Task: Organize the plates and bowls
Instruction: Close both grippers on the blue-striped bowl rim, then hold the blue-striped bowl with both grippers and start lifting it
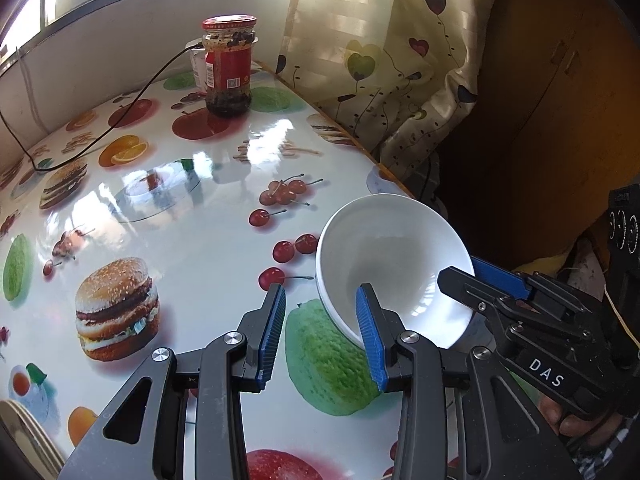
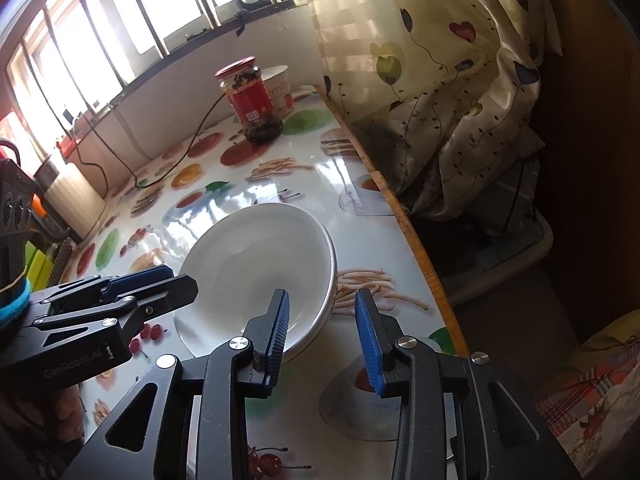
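Note:
A stack of white bowls (image 1: 394, 256) sits near the table's right edge; it also shows in the right wrist view (image 2: 256, 268). My left gripper (image 1: 322, 334) is open, its right finger over the stack's near rim and its left finger outside on the table side. My right gripper (image 2: 322, 336) is open, its left finger over the stack's rim and its right finger outside. Each gripper shows in the other's view, the right one (image 1: 480, 280) at the bowls' right rim, the left one (image 2: 160, 284) at their left rim.
A red-lidded jar (image 1: 229, 66) and a white tub (image 2: 280, 88) stand at the table's far end, with a black cable (image 1: 100, 136) trailing across. Plate edges (image 1: 24, 432) show at the lower left. A curtain (image 1: 384, 60) hangs past the right table edge (image 2: 404, 224).

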`<control>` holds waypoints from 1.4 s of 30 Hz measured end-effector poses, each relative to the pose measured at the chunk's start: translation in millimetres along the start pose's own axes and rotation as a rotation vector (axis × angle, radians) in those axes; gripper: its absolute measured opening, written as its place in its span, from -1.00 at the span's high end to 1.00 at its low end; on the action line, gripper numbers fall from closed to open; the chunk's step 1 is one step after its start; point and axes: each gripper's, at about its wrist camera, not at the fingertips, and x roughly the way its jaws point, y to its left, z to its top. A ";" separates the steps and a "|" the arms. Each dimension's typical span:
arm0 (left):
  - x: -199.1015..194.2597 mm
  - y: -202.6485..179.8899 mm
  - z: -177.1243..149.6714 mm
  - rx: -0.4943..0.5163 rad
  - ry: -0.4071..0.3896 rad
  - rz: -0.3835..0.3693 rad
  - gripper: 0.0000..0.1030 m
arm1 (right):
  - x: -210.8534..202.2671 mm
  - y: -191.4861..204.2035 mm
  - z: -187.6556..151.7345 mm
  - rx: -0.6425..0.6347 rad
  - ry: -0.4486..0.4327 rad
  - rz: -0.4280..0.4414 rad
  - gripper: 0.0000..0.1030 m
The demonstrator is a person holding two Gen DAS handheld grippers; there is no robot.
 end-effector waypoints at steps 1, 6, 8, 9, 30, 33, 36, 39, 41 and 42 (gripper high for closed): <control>0.1 -0.1 0.0 0.001 0.001 0.000 0.26 | 0.4 1.2 -0.6 -0.001 0.001 0.002 0.41; 0.8 -3.4 1.1 0.017 0.003 0.003 0.39 | 5.3 4.5 -0.1 -0.005 0.008 -0.003 0.56; 1.3 -4.2 1.1 0.023 0.006 0.011 0.44 | 6.2 4.6 -0.1 -0.004 0.006 -0.005 0.57; 1.5 -4.6 1.1 0.024 0.007 0.011 0.45 | 6.1 4.4 -0.1 -0.001 0.005 -0.004 0.57; 1.7 -4.8 2.1 0.018 0.011 0.010 0.76 | 5.7 3.0 0.7 0.000 0.003 -0.003 0.61; 1.3 -3.3 1.9 0.012 0.012 0.008 0.76 | 6.1 2.7 1.1 -0.001 0.005 -0.003 0.61; 0.8 -1.7 1.8 0.007 0.011 0.010 0.76 | 5.8 2.8 0.4 0.000 0.002 0.001 0.61; -2.4 -1.1 1.9 0.005 0.001 0.008 0.76 | 5.4 2.5 0.6 0.001 0.003 0.001 0.62; -5.4 -0.7 1.7 0.007 -0.006 0.007 0.76 | 4.9 2.5 0.6 0.002 0.002 0.005 0.62; -5.9 -0.1 1.9 0.006 -0.007 0.006 0.76 | 3.9 3.5 0.0 0.003 -0.001 0.007 0.62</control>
